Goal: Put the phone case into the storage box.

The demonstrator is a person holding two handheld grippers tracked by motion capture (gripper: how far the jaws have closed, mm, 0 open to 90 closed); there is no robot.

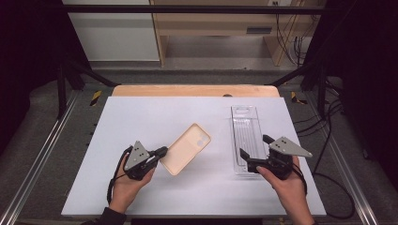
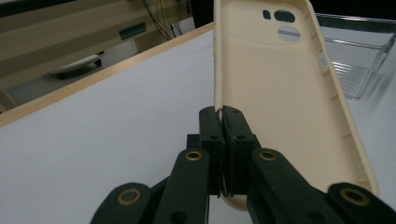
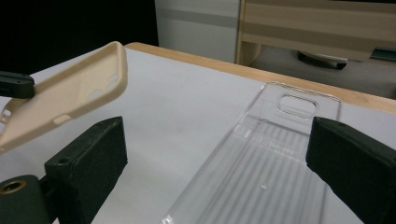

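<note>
One cream phone case [image 1: 187, 148] pinched by left gripper [image 1: 162, 152]; right gripper [image 1: 255, 146] gapes over one clear tray [image 1: 244, 123].

left gripper [image 1: 162, 151]: black jaws, brass-coloured pivot pins, grey three-cornered plate, black cable
right gripper [image 1: 253, 146]: black, broad blocky jaws, grey plate with dark screws
sleeve [image 1: 109, 217]: dark

Bare table [image 1: 141, 117] leftward; clear tray [image 1: 245, 136] blocking right side
</note>
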